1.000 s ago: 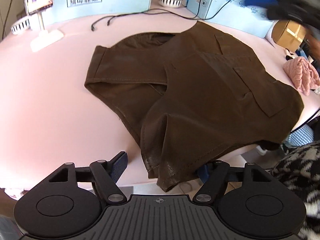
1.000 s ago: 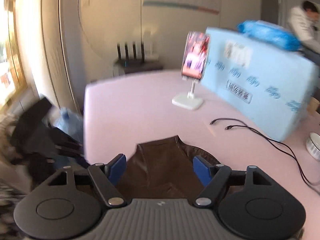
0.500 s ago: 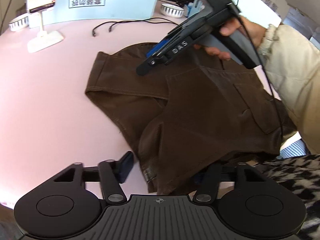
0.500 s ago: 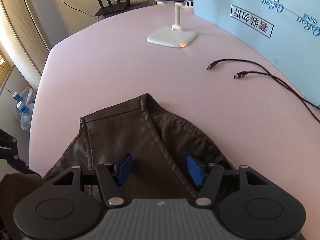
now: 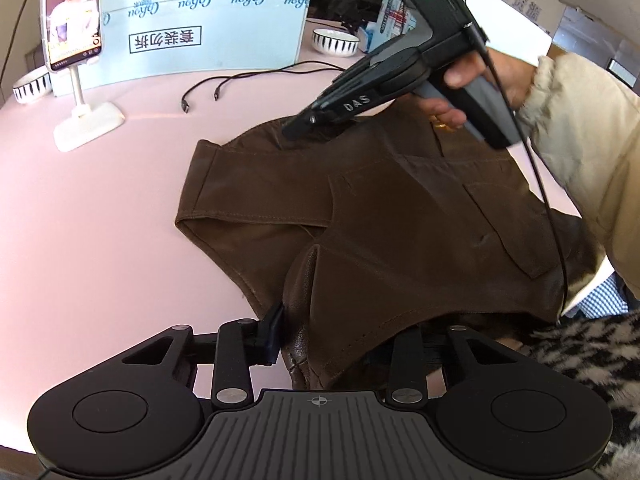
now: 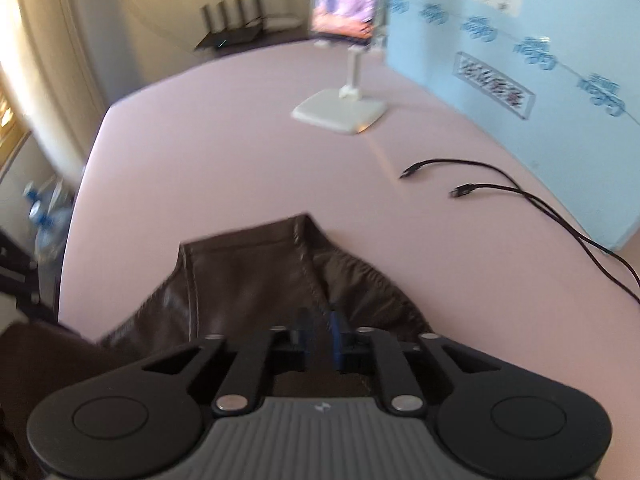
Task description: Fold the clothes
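Note:
A brown leather vest [image 5: 400,220] lies spread on the pink table [image 5: 80,240], its pocket flap to the right. My left gripper [image 5: 328,340] sits at the near hem. Its jaws are closing, the left pad [image 5: 272,332] presses a bunched fold and the other finger is hidden under the leather. A hand in a cream sleeve [image 5: 580,140] holds my right gripper [image 5: 298,130] at the vest's far edge. In the right wrist view the right gripper [image 6: 320,334] is shut on a stitched edge of the vest [image 6: 248,280].
A phone on a white stand [image 5: 88,124] stands at the far left, beside a light blue box [image 5: 208,20]. Two black cables [image 5: 216,88] lie just beyond the vest. Striped bowls [image 5: 335,42] sit at the back. Black-and-white patterned cloth [image 5: 580,352] is at the near right.
The right gripper swung in and came down onto the vest's far edge, then shut on it. The left jaws narrowed around the near hem, which has bunched up between them.

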Available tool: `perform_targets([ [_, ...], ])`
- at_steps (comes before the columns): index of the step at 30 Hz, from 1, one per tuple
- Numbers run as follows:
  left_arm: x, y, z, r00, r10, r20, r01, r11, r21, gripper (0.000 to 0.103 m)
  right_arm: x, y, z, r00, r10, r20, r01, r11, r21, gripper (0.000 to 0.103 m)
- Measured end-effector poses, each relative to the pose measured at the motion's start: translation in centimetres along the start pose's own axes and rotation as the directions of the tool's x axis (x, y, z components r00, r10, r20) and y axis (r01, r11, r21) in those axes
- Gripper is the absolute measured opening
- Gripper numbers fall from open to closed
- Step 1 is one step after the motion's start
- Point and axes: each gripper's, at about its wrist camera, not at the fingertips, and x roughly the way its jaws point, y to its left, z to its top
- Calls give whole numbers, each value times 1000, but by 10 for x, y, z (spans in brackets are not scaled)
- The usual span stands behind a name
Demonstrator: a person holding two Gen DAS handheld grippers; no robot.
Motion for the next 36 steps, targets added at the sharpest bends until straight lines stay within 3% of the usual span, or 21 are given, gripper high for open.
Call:
perform_targets([
  [1, -1, -1, -3, 1000, 0, -6, 1, 1000, 3, 35, 2, -2, 0, 1000, 1, -18, -2, 999, -33, 46],
  [5, -4, 2, -11, 1000, -7, -27, 6, 1000, -21, 35, 2, -30, 2, 989, 76, -130, -82, 996, -45, 48],
  [9, -4, 7, -12, 999, -24, -25, 23, 998, -52, 35, 3, -55, 1, 956, 173, -237, -168, 985, 41, 49],
  [12, -4, 8, -10, 999, -42, -23, 40, 997, -72, 35, 9, -55, -4, 933, 242, -265, -229, 970, 79, 51],
  [13, -2, 9, -9, 998, -49, -25, 47, 996, -81, 35, 8, -54, -4, 935, 240, -260, -227, 971, 78, 47],
  [14, -1, 11, -8, 998, -54, -28, 51, 995, -87, 35, 7, -53, -5, 941, 230, -250, -216, 973, 83, 30],
  [16, 2, 14, -6, 997, -64, -33, 60, 993, -98, 35, 6, -46, -7, 956, 181, -229, -169, 983, 73, 8],
  [20, 3, 17, -5, 997, -69, -28, 66, 993, -100, 35, 0, -15, -25, 991, 42, -130, -41, 999, 5, 3],
  [24, 4, 17, -4, 997, -69, -26, 66, 993, -100, 35, -9, 0, -39, 995, -102, -23, 104, 990, 94, 2],
  [31, 1, 13, 4, 1000, -15, 8, 16, 995, -102, 35, -24, 1, -20, 928, -364, 84, 346, 922, 174, 1],
  [36, -1, 8, 8, 1000, 7, -2, -7, 999, -51, 31, -16, -30, 10, 848, -523, 83, 488, 833, 262, 1],
])
